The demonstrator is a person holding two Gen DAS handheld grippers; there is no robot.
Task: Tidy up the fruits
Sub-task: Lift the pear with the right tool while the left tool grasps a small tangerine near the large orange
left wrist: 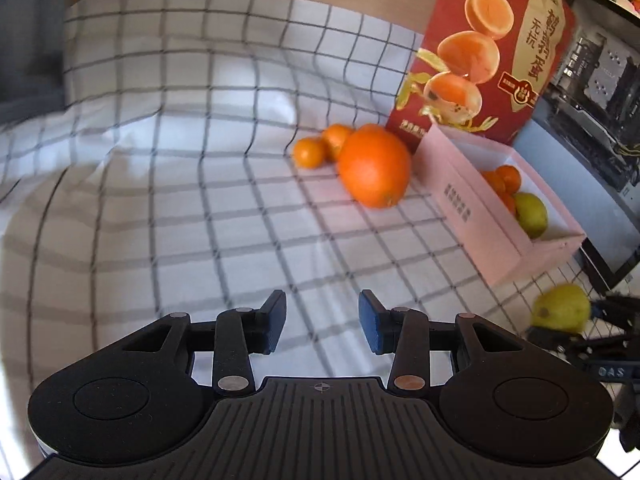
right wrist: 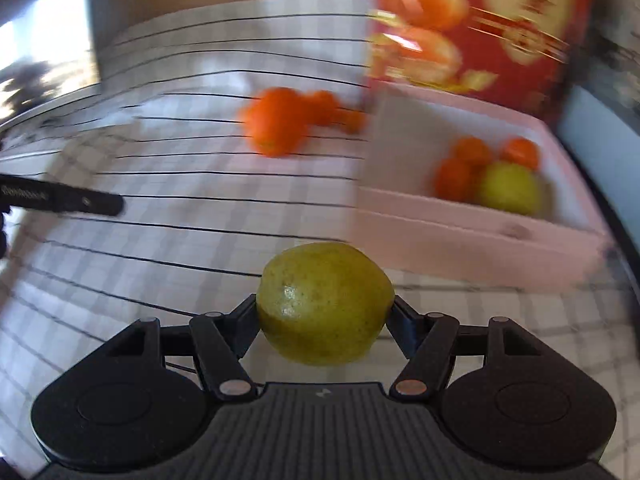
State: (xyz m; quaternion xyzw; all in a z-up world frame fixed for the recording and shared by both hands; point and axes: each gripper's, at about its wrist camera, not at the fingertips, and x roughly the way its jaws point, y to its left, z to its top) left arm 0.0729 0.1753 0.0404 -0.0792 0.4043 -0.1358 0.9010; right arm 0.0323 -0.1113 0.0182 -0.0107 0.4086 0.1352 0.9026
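My right gripper (right wrist: 325, 312) is clamped on a green pear (right wrist: 325, 304), up off the checked cloth (left wrist: 200, 208) near the pink box's (left wrist: 472, 204) front corner. My left gripper (left wrist: 322, 322) is part open, empty. Big orange (left wrist: 374, 166) sits beside the box's far end.

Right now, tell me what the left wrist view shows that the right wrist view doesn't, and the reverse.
Left only: its own empty fingers, open over the cloth, and printed text on the tray's side. Right only: a close look at the pear clamped in the right gripper. Both: the big orange, the pink tray holding oranges and a green fruit, the red box.
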